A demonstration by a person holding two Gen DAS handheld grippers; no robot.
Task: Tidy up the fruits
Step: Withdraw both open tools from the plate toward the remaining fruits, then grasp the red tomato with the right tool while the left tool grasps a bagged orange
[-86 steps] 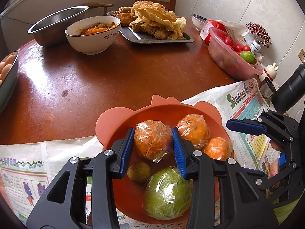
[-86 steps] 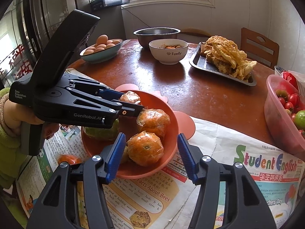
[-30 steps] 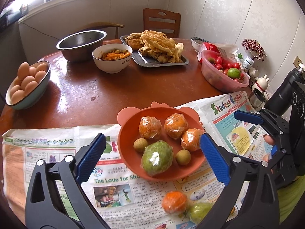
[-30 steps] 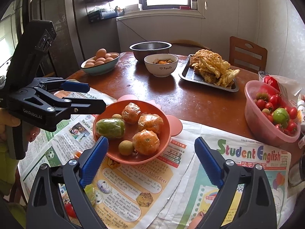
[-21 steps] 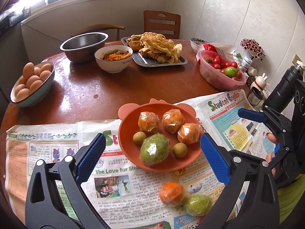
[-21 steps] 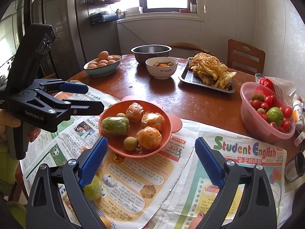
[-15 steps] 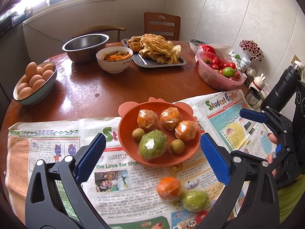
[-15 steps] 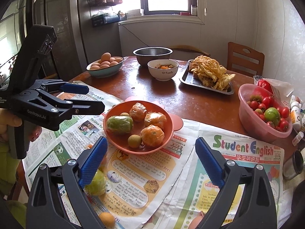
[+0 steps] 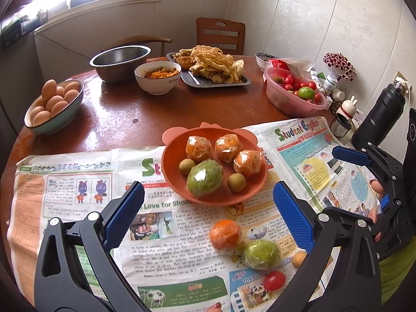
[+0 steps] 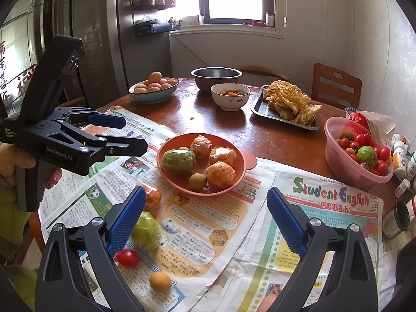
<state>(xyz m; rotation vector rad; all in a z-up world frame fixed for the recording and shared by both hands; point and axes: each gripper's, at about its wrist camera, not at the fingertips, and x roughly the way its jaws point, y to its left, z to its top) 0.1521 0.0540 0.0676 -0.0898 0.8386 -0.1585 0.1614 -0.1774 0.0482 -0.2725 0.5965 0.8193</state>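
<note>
An orange plate on the newspaper holds three wrapped oranges, a wrapped green fruit and two small brown fruits. Loose on the paper nearer me lie a wrapped orange, a wrapped green fruit, a cherry tomato and a small yellow fruit. My left gripper is open and empty, above the loose fruit. My right gripper is open and empty too, and shows at the right of the left wrist view.
At the back of the round wooden table stand a bowl of eggs, a steel bowl, a white food bowl and a tray of fried food. A pink tub of tomatoes, bottles and a black flask line the right edge.
Both grippers have drawn back and up from the plate, so more loose fruit shows on the newspaper. The left gripper, earlier closed around an orange in the plate, is open and empty.
</note>
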